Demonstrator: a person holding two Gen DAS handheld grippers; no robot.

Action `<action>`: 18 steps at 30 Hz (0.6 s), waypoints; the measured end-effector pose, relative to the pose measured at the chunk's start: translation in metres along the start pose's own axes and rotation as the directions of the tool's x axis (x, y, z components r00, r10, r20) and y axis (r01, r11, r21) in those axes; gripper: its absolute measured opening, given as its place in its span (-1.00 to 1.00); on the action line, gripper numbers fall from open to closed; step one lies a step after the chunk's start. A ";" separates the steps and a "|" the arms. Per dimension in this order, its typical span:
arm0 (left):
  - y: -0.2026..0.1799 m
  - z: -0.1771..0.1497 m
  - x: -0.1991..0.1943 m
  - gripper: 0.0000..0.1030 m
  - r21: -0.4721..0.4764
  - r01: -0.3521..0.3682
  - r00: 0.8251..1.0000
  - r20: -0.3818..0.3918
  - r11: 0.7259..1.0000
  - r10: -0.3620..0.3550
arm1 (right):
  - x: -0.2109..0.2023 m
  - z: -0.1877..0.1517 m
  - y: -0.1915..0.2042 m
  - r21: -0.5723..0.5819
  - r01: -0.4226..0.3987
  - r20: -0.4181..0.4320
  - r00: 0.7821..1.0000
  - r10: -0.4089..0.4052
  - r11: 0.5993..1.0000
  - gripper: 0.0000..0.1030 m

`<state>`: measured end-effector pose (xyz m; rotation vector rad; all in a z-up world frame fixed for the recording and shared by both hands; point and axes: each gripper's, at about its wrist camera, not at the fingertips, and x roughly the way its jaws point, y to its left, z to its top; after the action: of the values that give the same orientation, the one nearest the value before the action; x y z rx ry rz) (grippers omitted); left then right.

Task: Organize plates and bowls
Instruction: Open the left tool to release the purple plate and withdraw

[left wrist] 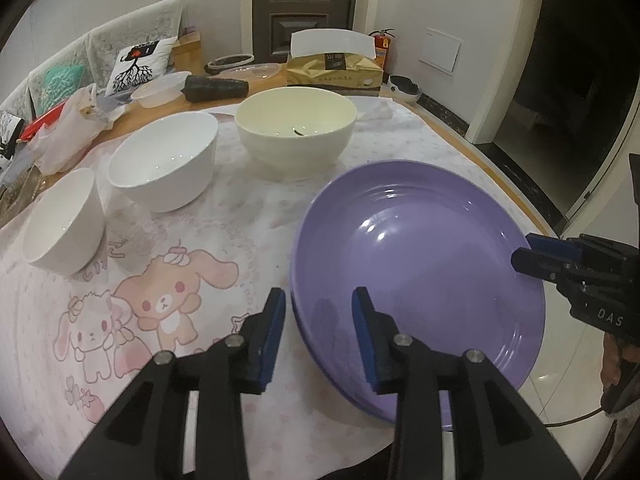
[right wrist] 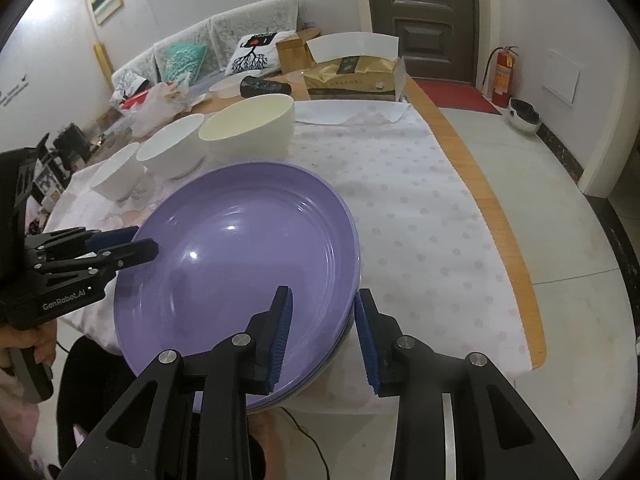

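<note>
A stack of purple plates (left wrist: 420,256) lies at the table's near edge, overhanging it; it also shows in the right wrist view (right wrist: 240,264). My left gripper (left wrist: 318,304) is open, its fingers straddling the plates' left rim. My right gripper (right wrist: 324,308) is open, its fingers straddling the right rim; it shows in the left wrist view (left wrist: 524,252). Three bowls stand in a row behind: a cream bowl (left wrist: 294,128), a white bowl (left wrist: 164,164) and a small white bowl (left wrist: 62,224).
A cartoon-print cloth (left wrist: 168,304) covers the table. A gold tissue box (left wrist: 334,72), plastic containers (left wrist: 160,90), a dark rolled item (left wrist: 216,86) and bags (left wrist: 68,132) crowd the far side. The table's wooden edge (right wrist: 492,208) runs along the right.
</note>
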<state>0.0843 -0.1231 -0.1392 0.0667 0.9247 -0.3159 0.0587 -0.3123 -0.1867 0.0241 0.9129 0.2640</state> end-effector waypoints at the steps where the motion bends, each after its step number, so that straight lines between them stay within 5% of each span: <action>1: 0.001 0.001 0.000 -0.35 -0.003 0.002 1.000 0.002 1.000 -0.002 | 0.000 0.001 0.001 -0.003 0.002 -0.001 1.000 -0.002 1.000 -0.40; 8: 0.016 0.006 -0.017 -0.23 -0.037 0.035 0.999 0.041 0.999 -0.033 | -0.011 0.009 0.013 -0.061 0.069 0.048 0.997 -0.066 0.996 0.24; 18: 0.094 0.015 -0.068 0.01 -0.097 0.015 0.990 0.141 0.995 -0.001 | -0.025 0.036 0.094 -0.243 -0.004 0.171 0.984 0.047 0.970 0.98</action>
<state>0.0859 -0.0207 -0.0834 -0.0492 0.7995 -0.2781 0.0516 -0.2244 -0.1327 -0.1640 0.7003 0.3898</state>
